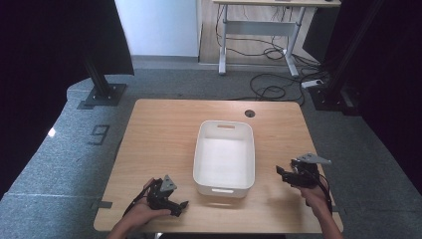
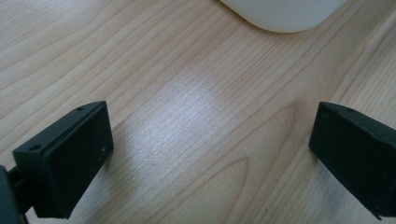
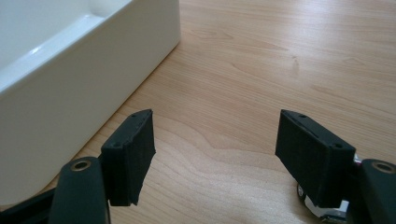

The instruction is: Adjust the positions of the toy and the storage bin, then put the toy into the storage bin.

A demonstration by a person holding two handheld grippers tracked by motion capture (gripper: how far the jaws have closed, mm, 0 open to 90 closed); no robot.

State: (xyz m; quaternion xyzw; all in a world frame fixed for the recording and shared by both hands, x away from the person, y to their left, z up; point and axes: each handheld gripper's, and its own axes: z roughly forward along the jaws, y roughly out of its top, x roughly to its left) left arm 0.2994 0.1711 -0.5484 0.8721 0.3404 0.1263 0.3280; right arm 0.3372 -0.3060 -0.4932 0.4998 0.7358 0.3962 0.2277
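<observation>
a white plastic bin (image 1: 224, 158) with cut-out handles sat empty in the middle of the wooden table (image 1: 159, 134), its long sides running near to far. the left gripper (image 1: 171, 201) lay low over the near left of the table beside the bin's near corner, and the right gripper (image 1: 291, 175) hung just off the bin's right wall, likely so that each could come at one side. both had their jaws spread wide with nothing but bare wood between them, which looked like readiness to take hold of the bin.
</observation>
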